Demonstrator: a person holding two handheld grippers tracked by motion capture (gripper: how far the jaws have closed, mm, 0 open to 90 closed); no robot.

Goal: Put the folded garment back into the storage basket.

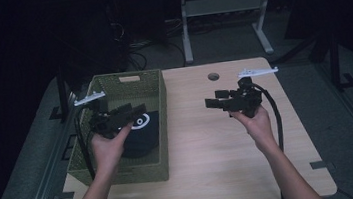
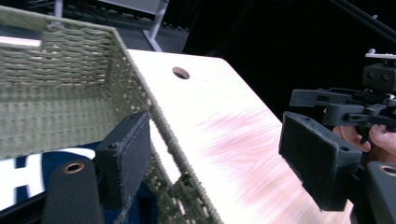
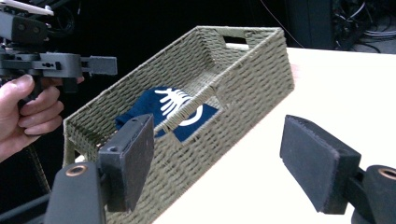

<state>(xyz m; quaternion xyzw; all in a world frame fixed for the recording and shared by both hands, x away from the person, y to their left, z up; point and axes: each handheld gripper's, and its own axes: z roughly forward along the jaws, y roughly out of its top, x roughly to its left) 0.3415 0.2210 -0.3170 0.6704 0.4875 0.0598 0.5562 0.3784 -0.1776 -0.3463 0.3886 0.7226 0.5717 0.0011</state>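
Two forearms enter from the bottom of the high view, each hand holding one black two-jaw gripper. Left gripper (image 1: 133, 110) hangs over the olive-green woven rectangular basket (image 1: 163, 131), jaws spread wide, nothing between them; in the left gripper view its right-hand pad sits over the bare table, the left-hand pad over the basket. Right gripper (image 1: 214, 100) hovers above the light wood-grain table top (image 1: 210, 146), well apart from the basket, jaws also spread, empty. One dark navy folded cloth with white print (image 3: 187, 112) lies inside the basket, near the person's end, touched by neither gripper. One basket, two handle cut-outs visible in the right gripper view. One round hole (image 1: 213, 76) in the table's far edge. Jaw pads are flat, rough, felt-like black blocks. Grey metal frame legs (image 1: 185, 28) stand on the floor beyond the table.
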